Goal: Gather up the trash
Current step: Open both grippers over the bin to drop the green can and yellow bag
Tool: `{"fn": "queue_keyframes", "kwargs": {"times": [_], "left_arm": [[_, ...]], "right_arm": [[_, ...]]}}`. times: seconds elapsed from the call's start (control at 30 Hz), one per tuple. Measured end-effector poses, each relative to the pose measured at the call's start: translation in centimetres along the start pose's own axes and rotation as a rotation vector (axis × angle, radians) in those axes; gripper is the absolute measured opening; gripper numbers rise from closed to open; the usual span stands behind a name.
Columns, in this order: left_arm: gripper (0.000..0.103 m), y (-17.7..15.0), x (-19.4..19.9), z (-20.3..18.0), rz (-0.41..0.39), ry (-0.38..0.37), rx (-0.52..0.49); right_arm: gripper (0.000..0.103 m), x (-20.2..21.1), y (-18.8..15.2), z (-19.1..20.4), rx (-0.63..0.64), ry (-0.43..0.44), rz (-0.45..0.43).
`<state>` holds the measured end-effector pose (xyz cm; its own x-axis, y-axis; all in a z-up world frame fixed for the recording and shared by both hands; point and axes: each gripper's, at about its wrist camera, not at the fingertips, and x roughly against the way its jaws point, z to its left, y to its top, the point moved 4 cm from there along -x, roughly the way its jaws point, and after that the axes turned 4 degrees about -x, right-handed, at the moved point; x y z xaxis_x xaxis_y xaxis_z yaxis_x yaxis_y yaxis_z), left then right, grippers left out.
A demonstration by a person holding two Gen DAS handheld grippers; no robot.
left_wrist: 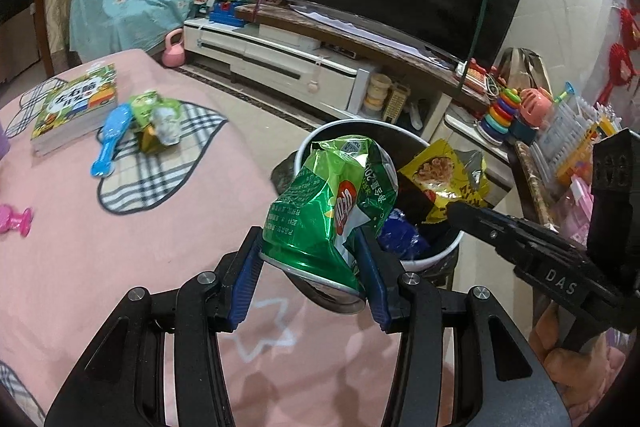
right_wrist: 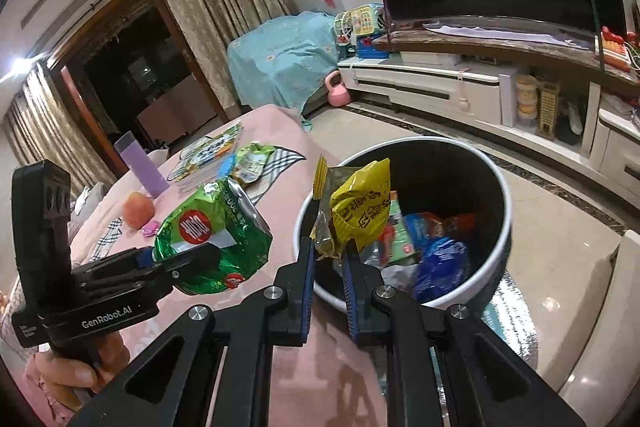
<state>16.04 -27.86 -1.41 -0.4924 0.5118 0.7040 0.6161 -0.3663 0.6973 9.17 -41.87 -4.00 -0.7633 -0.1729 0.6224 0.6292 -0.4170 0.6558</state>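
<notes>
My left gripper (left_wrist: 312, 259) is shut on a crushed green can (left_wrist: 332, 207), its blue pads pressing on both sides. The can hangs over the pink table's edge, just in front of the white-rimmed trash bin (left_wrist: 360, 125). My right gripper (right_wrist: 328, 247) is shut on a yellow snack wrapper (right_wrist: 360, 207) and holds it over the near rim of the bin (right_wrist: 506, 195). Several wrappers lie inside the bin. The right wrist view shows the left gripper (right_wrist: 180, 255) with the green can (right_wrist: 212, 235) at the left. The left wrist view shows the right gripper (left_wrist: 456, 211) with the yellow wrapper (left_wrist: 440, 183).
On the pink table (left_wrist: 120, 247) lie a book (left_wrist: 76, 107), a blue brush (left_wrist: 106, 139), a green packet with crumpled wrappers (left_wrist: 156, 119) on a plaid mat, and a pink toy (left_wrist: 14, 219). A purple box (right_wrist: 140, 167) and a peach-coloured fruit (right_wrist: 138, 211) stand further back. A TV stand (left_wrist: 280, 59) runs behind the bin.
</notes>
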Motion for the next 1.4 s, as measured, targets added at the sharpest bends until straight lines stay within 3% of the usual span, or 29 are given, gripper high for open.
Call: {"fn": "queue_keyframes", "kwargs": {"times": [0.87, 1.4], "left_arm": [[0.046, 4.0, -4.9, -2.7, 0.039, -0.009, -0.044], [0.043, 4.2, -7.7, -3.2, 0.085, 0.009, -0.059]], "right_arm": [[0.014, -2.2, 2.3, -3.5, 0.019, -0.072, 0.097], [0.014, -3.9, 3.2, -5.4, 0.030, -0.109, 0.149]]}}
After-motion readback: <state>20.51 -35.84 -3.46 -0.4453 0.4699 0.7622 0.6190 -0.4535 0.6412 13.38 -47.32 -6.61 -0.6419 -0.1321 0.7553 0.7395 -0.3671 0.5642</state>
